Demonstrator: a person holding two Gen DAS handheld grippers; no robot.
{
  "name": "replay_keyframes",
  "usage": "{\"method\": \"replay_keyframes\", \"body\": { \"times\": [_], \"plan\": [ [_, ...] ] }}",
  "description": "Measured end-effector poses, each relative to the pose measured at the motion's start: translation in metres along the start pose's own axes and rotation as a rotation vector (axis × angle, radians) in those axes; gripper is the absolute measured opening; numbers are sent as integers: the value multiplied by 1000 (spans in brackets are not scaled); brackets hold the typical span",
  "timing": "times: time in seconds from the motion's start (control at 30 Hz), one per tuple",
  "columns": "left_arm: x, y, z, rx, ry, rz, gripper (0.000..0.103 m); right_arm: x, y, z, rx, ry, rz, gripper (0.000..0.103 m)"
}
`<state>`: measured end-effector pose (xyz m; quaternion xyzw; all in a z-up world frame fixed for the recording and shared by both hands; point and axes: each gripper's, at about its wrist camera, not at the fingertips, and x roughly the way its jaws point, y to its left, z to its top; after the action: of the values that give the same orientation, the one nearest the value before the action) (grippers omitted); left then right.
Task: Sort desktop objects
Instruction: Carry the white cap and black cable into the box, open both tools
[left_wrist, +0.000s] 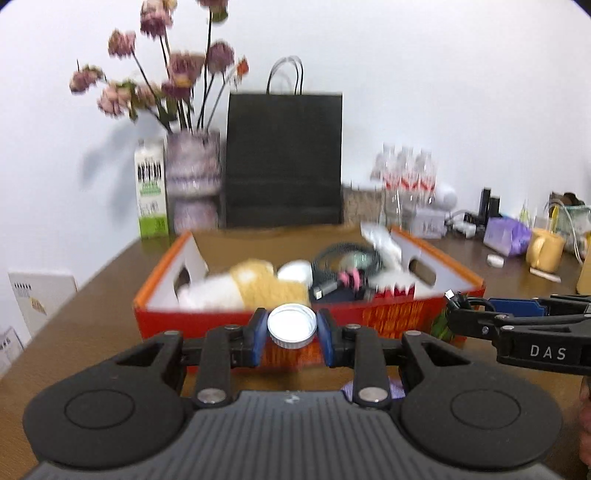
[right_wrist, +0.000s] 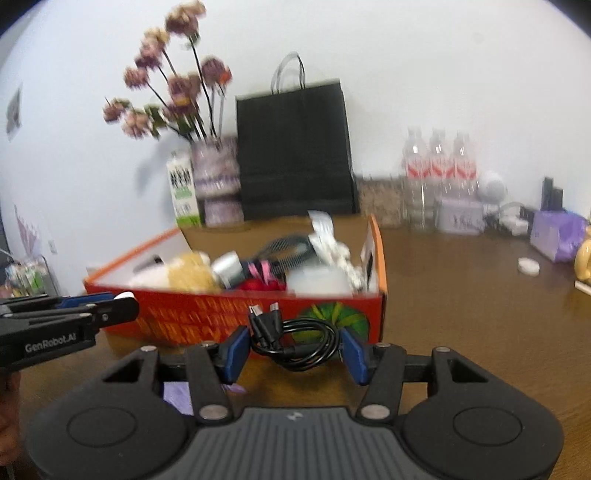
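Note:
My left gripper is shut on a round silver metal lid, held in front of the near wall of the red and orange cardboard box. My right gripper is shut on a coiled black USB cable, held before the same box. The box holds a yellow and white plush toy, a black cable coil, a white packet and other small items. Each gripper shows at the edge of the other's view.
Behind the box stand a black paper bag, a vase of pink flowers, a milk carton and three water bottles. A purple pack, a yellow mug and small items lie at the right on the brown table.

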<state>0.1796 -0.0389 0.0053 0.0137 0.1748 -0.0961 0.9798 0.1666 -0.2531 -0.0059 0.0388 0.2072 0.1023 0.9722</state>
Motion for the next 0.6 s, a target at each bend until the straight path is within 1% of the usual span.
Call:
{"method": "replay_keyframes", "body": {
  "times": [0.1, 0.23, 0.3, 0.4, 0.47, 0.53, 0.57, 0.6],
  "plan": [
    [-1, 1, 20, 10, -36, 20, 29, -8, 3, 14, -8, -44, 12, 53],
    [5, 5, 47, 29, -93, 56, 29, -8, 7, 41, -33, -98, 9, 53],
    [12, 5, 58, 39, -116, 81, 29, -3, 9, 54, -40, -115, 2, 53],
    [26, 8, 72, 32, -133, 93, 29, 11, 15, 75, -55, -133, -17, 53],
    [37, 11, 76, 9, -153, 106, 29, 23, 17, 85, -46, -135, -19, 53],
    [52, 17, 72, -42, -161, 116, 29, 38, 17, 88, -30, -152, -33, 53],
    [58, 19, 67, -55, -145, 120, 29, 46, 16, 86, -12, -160, -40, 53],
    [66, 20, 63, -40, -114, 121, 29, 52, 14, 83, 20, -161, -33, 53]
  ]
}}
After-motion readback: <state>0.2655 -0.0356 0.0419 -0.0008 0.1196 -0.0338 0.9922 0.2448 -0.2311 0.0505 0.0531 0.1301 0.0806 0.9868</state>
